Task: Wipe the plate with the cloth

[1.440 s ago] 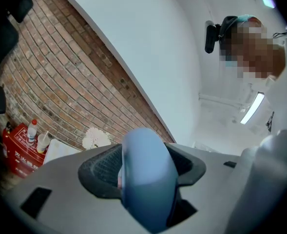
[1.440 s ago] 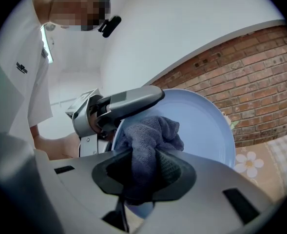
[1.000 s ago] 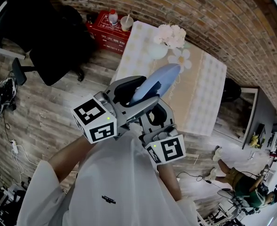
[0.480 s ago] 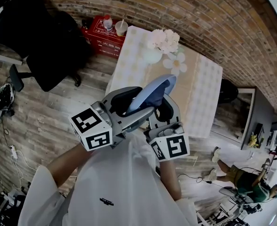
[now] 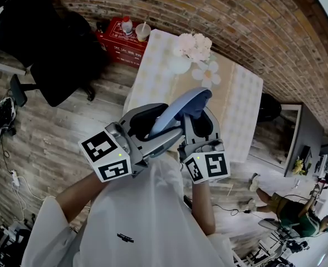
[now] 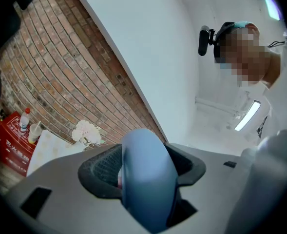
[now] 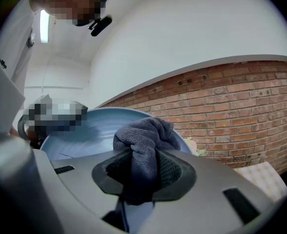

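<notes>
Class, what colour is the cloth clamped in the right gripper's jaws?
The cloth is dark bluish grey, clearest in the right gripper view.

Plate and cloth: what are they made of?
The plate looks like glazed ceramic or maybe hard plastic. It is smooth, evenly pale blue and has a soft sheen, but the look alone does not settle which. The cloth looks like soft terry or microfibre fabric. It is dark grey-blue, with a nubbly woven surface and floppy folds.
</notes>
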Tool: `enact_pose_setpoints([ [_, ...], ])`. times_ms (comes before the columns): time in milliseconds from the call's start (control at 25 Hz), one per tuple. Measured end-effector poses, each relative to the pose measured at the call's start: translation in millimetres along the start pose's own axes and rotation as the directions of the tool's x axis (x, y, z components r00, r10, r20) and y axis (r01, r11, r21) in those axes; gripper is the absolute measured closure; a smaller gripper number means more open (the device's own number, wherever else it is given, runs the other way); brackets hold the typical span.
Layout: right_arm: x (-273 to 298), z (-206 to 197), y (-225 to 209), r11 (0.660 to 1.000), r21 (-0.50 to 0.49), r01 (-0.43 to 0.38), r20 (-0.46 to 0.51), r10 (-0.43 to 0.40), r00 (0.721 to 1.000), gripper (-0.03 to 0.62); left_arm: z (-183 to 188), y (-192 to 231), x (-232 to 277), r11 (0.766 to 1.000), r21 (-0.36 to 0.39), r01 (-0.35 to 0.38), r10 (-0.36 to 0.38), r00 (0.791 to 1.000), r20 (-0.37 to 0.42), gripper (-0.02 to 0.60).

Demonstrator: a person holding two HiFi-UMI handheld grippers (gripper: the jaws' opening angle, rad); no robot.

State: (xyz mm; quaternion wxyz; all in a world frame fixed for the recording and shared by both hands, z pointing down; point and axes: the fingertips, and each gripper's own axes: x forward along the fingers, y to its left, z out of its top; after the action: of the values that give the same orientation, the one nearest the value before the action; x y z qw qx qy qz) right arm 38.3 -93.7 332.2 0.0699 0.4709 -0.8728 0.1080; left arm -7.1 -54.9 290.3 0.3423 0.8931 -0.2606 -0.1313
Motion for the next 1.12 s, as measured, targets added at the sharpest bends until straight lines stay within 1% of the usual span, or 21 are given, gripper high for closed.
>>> enact_pose_setpoints([
  [320,-5.1,-26.5,-23.8,0.996,0.066,0.062,-0.047,-0.059,0.997,0.468,4.1,-3.3,-1.2,1.0,-0.014,0.015,-0.015,1.0,0.006,0.307],
  [520,-7.1,-38.5,-27.0,0.994,0.078,0.079,-0.065,-0.074,0.995,0.468,6.5,-3.8,-2.1,1.0,-0.016,0.022,-0.022,1.0,0.008,0.307],
  [760,-9.8,-52.2,-23.5,0.993,0.073,0.094,-0.11,-0.085,0.99,0.468,8.9,-3.5,-5.3,0.999,-0.016,0.031,-0.031,0.999,0.007,0.307],
  [920,-15.4,-63.4,-16.6,0.994,0.057,0.093,-0.139,-0.085,0.987,0.468,10.6,-5.5,-8.2,0.999,-0.011,0.034,-0.034,0.999,0.011,0.307],
  [1120,-20.6,-76.7,-6.3,0.994,0.061,0.089,-0.163,-0.079,0.984,0.468,11.9,-5.6,-9.5,0.999,-0.002,0.032,-0.032,0.999,0.014,0.307],
])
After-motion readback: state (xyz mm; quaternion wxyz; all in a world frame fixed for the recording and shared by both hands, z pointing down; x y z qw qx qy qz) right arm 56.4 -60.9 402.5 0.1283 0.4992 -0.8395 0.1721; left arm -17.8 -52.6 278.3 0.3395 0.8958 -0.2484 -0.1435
